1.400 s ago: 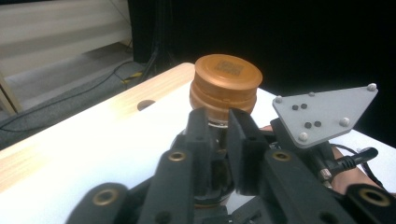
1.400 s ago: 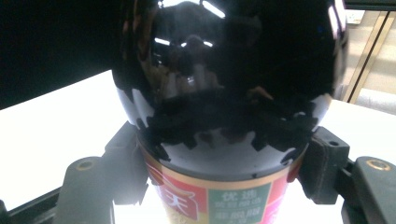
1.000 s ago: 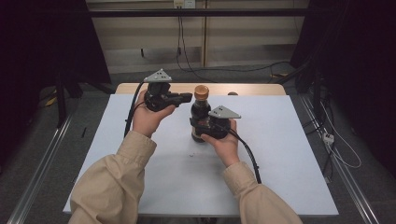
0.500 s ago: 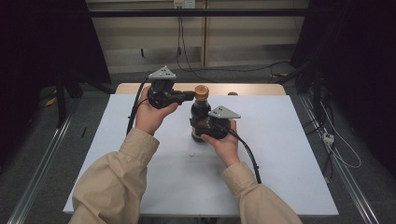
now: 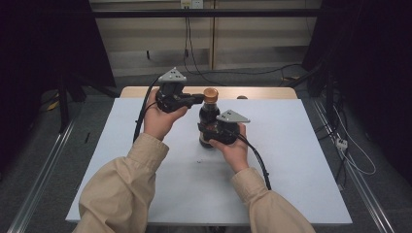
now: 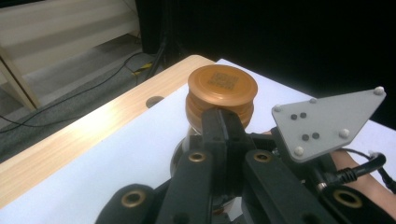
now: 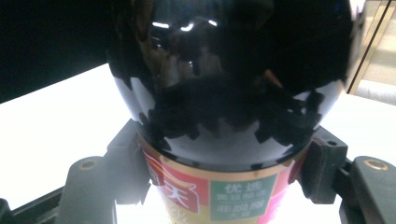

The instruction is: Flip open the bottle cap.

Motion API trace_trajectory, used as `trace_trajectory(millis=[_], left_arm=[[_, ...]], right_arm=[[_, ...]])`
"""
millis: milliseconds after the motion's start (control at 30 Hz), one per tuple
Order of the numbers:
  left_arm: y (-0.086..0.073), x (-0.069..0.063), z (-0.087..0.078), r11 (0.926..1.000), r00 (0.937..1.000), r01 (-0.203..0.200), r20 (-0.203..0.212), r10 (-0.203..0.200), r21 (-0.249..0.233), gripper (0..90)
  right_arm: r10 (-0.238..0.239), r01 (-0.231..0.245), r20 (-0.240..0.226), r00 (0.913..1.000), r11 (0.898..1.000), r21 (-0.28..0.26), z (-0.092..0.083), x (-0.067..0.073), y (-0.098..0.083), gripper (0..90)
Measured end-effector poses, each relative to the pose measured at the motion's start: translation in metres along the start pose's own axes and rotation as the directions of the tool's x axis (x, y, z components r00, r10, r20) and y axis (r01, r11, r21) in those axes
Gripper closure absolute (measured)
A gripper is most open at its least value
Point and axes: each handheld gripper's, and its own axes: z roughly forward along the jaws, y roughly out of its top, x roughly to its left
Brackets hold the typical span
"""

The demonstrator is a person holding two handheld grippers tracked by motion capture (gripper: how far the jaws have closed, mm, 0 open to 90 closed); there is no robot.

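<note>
A dark glass bottle point(image 5: 208, 115) with a copper-coloured cap point(image 5: 210, 94) stands upright on the white table point(image 5: 291, 145). My right gripper point(image 5: 206, 132) is shut on the bottle's lower body, at its coloured label point(image 7: 233, 196). Its jaws have just been closing tighter, with the bottle point(image 7: 229, 70) between them. My left gripper point(image 5: 197, 99) is held level at the left of the cap, with its jaws shut together. In the left gripper view its tips point(image 6: 222, 123) sit right at the side of the cap point(image 6: 222, 86); I cannot tell whether they touch it.
A wooden strip point(image 5: 262, 92) with a small hole point(image 6: 154, 100) runs along the table's far edge. Cables point(image 5: 194, 58) lie on the floor beyond it, and metal rails point(image 5: 43, 165) flank the table. The right gripper's grey plate point(image 6: 327, 121) sits close beside the left jaws.
My left gripper has edged slightly up and to the right, closer to the cap. The right hand and the bottle have stayed where they were.
</note>
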Motion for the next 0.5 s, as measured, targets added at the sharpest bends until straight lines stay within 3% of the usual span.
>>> trace_trajectory(millis=[233,500], left_arm=[[0.0005,0.0037,0.0053,0.9997,0.9997,0.022,-0.007,-0.022,-0.006,90.0],[0.0010,0.0034,0.0019,0.9999,0.9998,0.007,-0.020,-0.006,0.011,90.0]], right_arm=[[0.004,-0.004,0.007,1.0000,1.000,0.012,-0.0005,-0.0006,0.0005,31.8],[-0.003,0.003,0.008,1.0000,1.000,0.016,0.0001,0.0006,0.0001,31.7]])
